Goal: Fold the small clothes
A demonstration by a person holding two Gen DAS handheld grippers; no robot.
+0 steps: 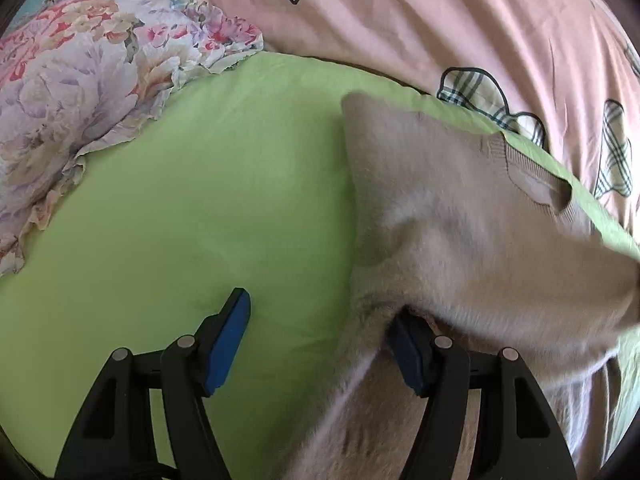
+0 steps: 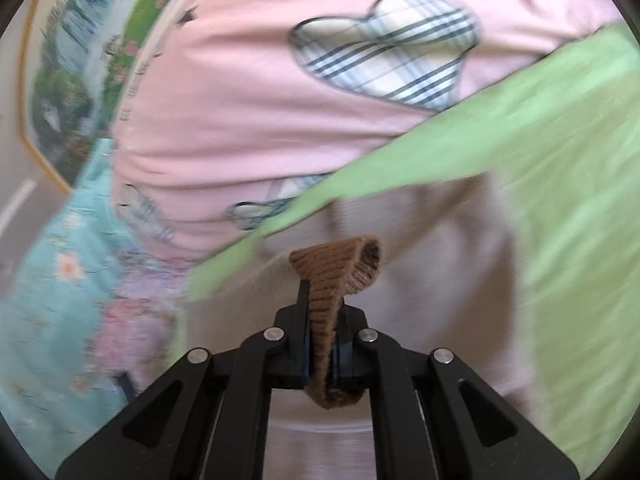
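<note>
**Beige sweater on a green sheet, its ribbed edge pinched on the right**

The work surface is a bed covered with a light green sheet (image 1: 208, 184). Behind the sheet lies a pink quilt (image 1: 420, 20) with plaid patches in the shape of hearts. At the left side of the sheet there is a floral fabric with frills (image 1: 80, 92), and a turquoise fabric shows in the far corner. In the right wrist view a framed landscape picture (image 2: 68, 76) hangs on a pale wall beyond the bed.

The small beige sweater (image 1: 448, 208) lies spread on the right part of the green sheet, with its neckline toward the pink quilt. Its lower part runs out of the left wrist view at the bottom and at the right, so the full outline cannot be seen. The right wrist view is blurred, and there the sweater is only a pale area on the sheet.

The left gripper (image 1: 320, 328) stands wide open and holds nothing. One blue pad is above the bare sheet; the other is at the edge of the sweater, partly hidden under a fold of the fabric. If this pad touches the cloth, I cannot tell.

The right gripper (image 2: 322, 320) is closed narrowly on a brown ribbed knit edge (image 2: 340, 268), which stands up in a loop between the fingers.
</note>
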